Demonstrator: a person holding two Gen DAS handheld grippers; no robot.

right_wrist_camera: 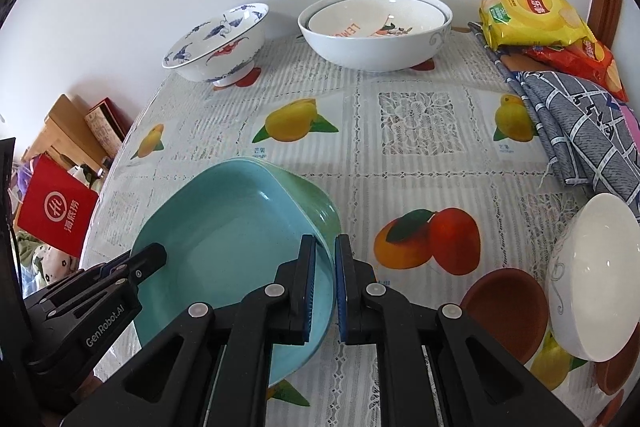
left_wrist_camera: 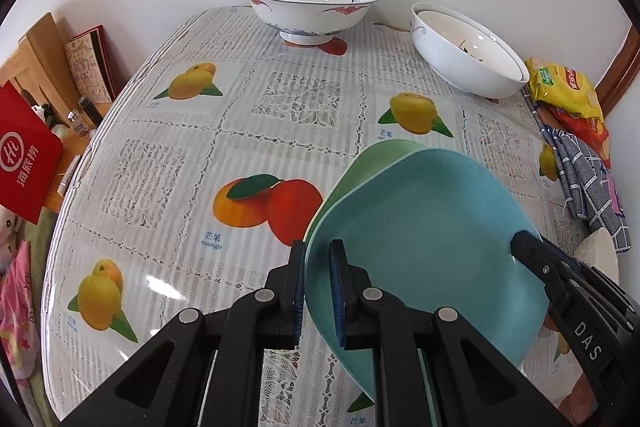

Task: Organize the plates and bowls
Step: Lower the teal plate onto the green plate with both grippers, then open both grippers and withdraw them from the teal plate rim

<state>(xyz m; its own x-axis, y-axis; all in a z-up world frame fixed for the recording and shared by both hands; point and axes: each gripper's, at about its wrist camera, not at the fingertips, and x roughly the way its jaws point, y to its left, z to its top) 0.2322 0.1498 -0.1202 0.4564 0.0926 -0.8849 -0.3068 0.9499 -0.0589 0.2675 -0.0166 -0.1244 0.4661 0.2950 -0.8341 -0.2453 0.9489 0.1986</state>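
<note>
Left hand-held gripper (left_wrist_camera: 318, 291): clamped on teal dish (left_wrist_camera: 424, 235) rim.
Right hand-held gripper (right_wrist_camera: 325, 287): clamped on opposite rim.
Green dish (right_wrist_camera: 316, 203): nested under teal.
White bowl (right_wrist_camera: 376, 39): smaller bowl inside.

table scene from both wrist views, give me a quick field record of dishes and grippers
held: square teal plate stacked on a square green plate
left gripper: shut on the stack's left edge
right gripper: shut on its right edge
back of table: blue-and-white patterned bowl; white bowl with a smaller dish nested inside
right: small white bowl
</note>
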